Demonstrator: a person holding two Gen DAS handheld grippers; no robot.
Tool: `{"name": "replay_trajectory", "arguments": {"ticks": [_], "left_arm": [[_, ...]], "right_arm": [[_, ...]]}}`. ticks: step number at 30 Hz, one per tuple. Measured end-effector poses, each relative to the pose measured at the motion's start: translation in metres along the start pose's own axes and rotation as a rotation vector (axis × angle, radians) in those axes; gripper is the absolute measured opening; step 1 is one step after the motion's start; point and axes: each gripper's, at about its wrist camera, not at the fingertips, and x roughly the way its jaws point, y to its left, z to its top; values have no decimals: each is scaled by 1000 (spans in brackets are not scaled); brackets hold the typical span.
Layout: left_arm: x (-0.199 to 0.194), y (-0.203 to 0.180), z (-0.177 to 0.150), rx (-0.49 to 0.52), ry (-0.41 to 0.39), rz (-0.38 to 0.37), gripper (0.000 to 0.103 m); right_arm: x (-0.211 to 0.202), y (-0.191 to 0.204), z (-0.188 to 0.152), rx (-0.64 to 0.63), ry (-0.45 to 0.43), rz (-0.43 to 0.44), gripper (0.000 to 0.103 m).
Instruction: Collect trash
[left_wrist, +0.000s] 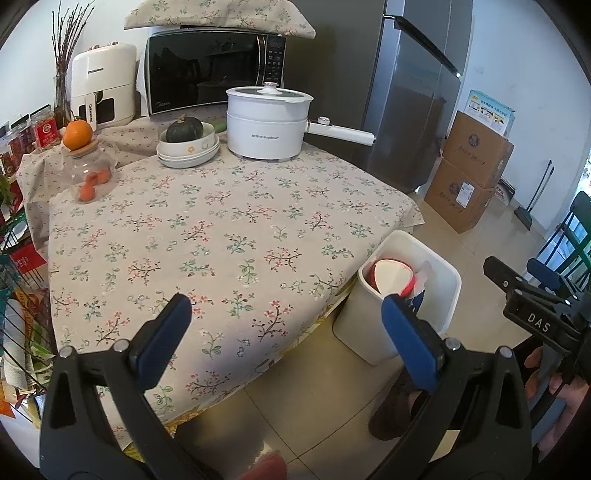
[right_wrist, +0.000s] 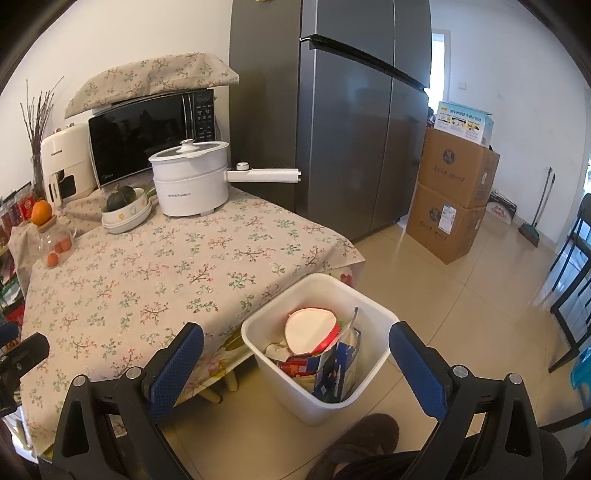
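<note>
both sets of tongs, left tongs (left_wrist: 286, 325) and right tongs (right_wrist: 295, 354), hang spread wide and hold nothing. a white bin (right_wrist: 373, 376) stuffed with trash (right_wrist: 314, 332) stands on the tiled floor (right_wrist: 461, 280) beside the flower-clothed bench (right_wrist: 155, 266). a fridge (right_wrist: 351, 140) and stacked boxes (right_wrist: 450, 199) line the wall behind.

Beige cloth (right_wrist: 155, 280) printed with small red and green sprigs. White bin (right_wrist: 365, 387) at 5 o'clock holds a red-rimmed white bowl (right_wrist: 308, 328) and a blue-and-white pack (right_wrist: 338, 373). White pot (right_wrist: 190, 181) at 12; grey fridge (right_wrist: 351, 129); orange (left_wrist: 77, 134) at 10; dark green squash (left_wrist: 184, 130).
</note>
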Motion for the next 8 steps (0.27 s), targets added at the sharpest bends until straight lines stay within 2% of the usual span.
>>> {"name": "replay_trajectory", "arguments": {"ticks": [6,8], "left_arm": [[8,3,5,-18,32,-6,102],[8,10,15,-39,62,-19,102]], "right_arm": [[8,0,2,-4,17,15,102],[14,6,3,-41,41,46,102]]}}
